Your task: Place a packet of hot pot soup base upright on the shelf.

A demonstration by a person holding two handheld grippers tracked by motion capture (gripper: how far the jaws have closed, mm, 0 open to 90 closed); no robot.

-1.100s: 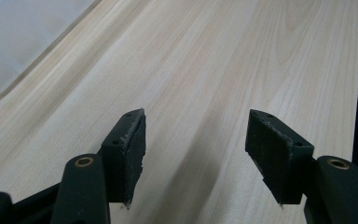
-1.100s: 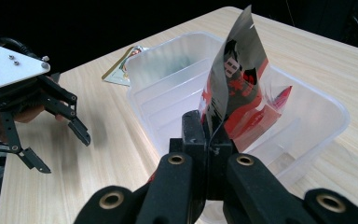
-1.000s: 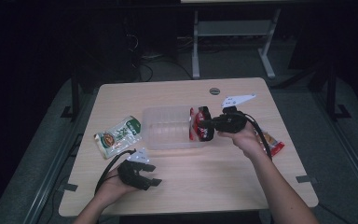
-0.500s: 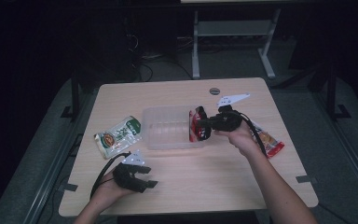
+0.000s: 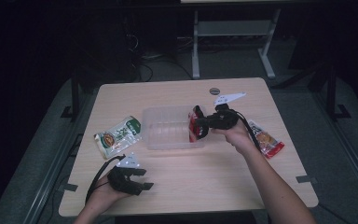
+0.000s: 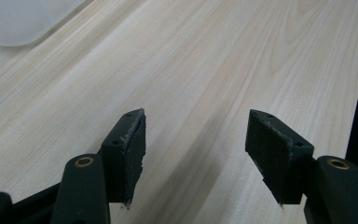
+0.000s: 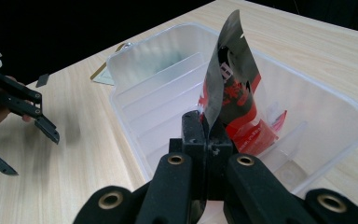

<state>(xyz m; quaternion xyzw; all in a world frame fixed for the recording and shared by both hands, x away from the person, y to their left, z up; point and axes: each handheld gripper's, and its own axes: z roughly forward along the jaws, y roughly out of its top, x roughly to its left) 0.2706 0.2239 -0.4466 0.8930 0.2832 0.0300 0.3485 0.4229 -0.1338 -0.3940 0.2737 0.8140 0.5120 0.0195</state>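
My right gripper (image 7: 208,133) has its jaws clamped on a red-and-black snack packet (image 7: 230,100), holding it over the right end of the clear plastic bin (image 5: 168,128). My left gripper (image 5: 142,178) rests near the table's (image 5: 205,172) front-left edge, jaws spread wide over bare wood. A green packet (image 5: 119,136) lies left of the bin, an orange packet (image 5: 265,140) to its right.

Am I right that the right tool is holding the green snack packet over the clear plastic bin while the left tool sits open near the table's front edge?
Not quite: the right tool grips a red and black packet, as the right gripper view shows. The green packet lies on the table beside the bin. The rest stands.
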